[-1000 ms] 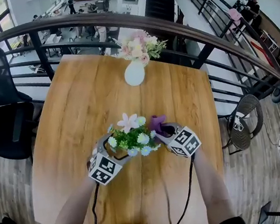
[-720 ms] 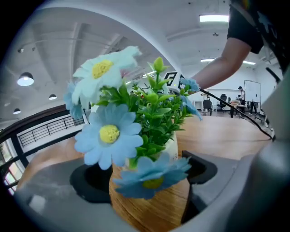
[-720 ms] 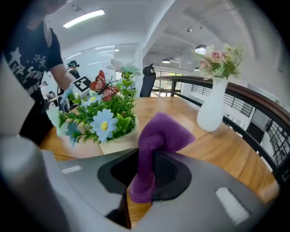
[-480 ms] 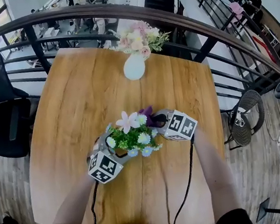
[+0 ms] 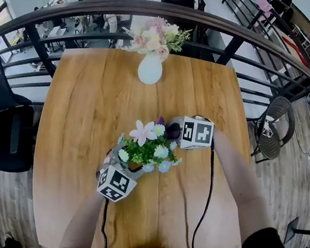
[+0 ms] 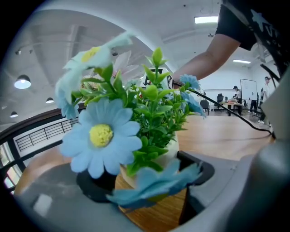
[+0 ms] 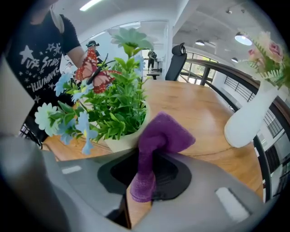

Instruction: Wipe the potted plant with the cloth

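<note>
Potted plant (image 5: pixel 147 150) mid-table (image 5: pixel 85 113), pot clasped between left gripper (image 5: pixel 129 165) jaws just closed further on it from seven o'clock, purple cloth (image 7: pixel 161 136) pinched in right gripper (image 5: pixel 173 130) at three o'clock.

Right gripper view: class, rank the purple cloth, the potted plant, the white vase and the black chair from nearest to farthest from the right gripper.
1. purple cloth: pinched in the jaws, centre.
2. potted plant: just beyond the cloth, to the left.
3. white vase: farther along the table, to the right.
4. black chair: off the table, far back.
</note>
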`<state>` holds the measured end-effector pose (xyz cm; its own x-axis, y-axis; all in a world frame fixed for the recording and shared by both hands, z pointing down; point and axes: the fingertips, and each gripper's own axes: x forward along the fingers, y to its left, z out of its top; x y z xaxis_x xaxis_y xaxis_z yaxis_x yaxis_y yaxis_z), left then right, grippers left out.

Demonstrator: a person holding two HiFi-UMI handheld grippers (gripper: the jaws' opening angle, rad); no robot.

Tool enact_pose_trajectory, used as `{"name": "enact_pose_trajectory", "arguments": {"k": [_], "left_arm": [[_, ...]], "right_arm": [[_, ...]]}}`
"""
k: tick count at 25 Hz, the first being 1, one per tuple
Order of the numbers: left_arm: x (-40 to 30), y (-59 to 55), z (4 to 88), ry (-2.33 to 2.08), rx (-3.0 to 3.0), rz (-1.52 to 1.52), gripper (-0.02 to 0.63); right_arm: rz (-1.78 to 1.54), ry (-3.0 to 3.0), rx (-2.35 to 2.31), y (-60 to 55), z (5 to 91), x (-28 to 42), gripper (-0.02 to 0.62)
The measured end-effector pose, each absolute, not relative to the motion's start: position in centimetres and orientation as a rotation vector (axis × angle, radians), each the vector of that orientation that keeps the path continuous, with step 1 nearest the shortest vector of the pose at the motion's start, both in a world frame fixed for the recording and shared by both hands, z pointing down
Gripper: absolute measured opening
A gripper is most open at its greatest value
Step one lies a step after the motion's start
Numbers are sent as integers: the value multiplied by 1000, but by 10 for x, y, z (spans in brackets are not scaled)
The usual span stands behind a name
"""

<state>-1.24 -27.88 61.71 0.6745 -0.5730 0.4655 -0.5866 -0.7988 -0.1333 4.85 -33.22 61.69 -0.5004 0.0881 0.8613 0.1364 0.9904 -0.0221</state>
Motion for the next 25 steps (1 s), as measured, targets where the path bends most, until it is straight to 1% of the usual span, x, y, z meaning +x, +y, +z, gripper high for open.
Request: {"name": "enact_pose_trajectory", "arguments": {"k": [11,25], "left_arm": [[-14,-277,616,-979,2849,777,430],[-14,-278,618,-1016,2820,767,430]], "right_arm": [[72,-2150,-85,-301,614,70,80],[310,-2370,180,-246,614,66,81]]}}
